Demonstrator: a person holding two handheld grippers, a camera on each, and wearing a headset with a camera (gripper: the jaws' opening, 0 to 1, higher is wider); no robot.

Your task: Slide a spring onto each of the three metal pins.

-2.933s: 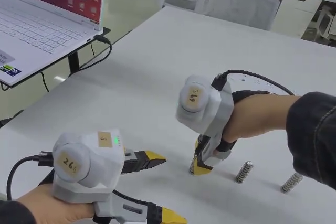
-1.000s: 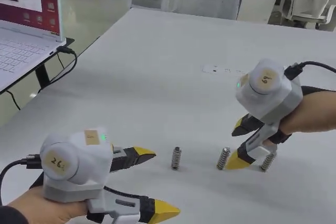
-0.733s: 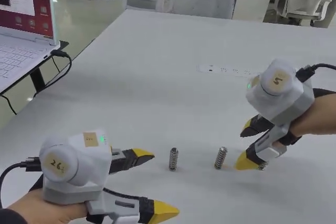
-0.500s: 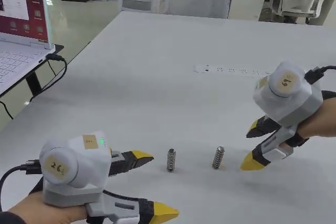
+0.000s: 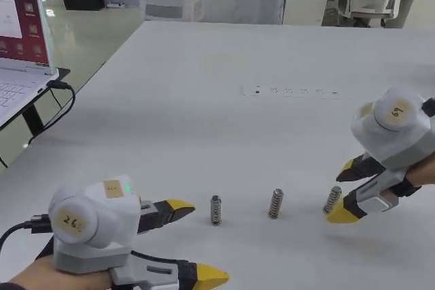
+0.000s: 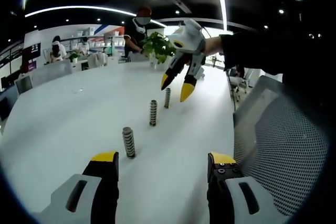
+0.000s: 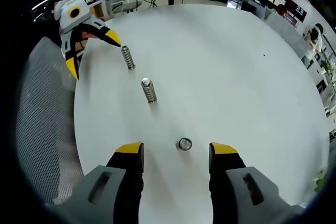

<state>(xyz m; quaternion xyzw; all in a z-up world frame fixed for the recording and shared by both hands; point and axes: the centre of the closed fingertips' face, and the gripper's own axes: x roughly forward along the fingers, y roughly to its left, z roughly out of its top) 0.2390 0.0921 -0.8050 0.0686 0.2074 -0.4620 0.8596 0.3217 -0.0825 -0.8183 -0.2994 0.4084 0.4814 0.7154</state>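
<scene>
Three springs are standing upright in a row on the white surface (image 5: 224, 86): the left spring (image 5: 216, 210), the middle spring (image 5: 275, 204) and the right spring (image 5: 332, 199). Most probably they are standing like this because they are sitting over the pins. The pins are hiding inside the coils, so I am not able to confirm it. The right gripper (image 5: 340, 193) is hanging just beside the right spring, with its fingers (image 7: 128, 153) spread apart and holding nothing. In the right gripper view this spring is showing its top between the two fingers, and they are not touching it. The left gripper (image 5: 202, 240) is hovering at the near left, a little apart from the left spring. Its fingers are also released and empty, and they are pointing along the row. Judging from this, all three springs are looking placed and the task is seeming finished or almost finished, because the open fingers are carrying nothing more to place
</scene>
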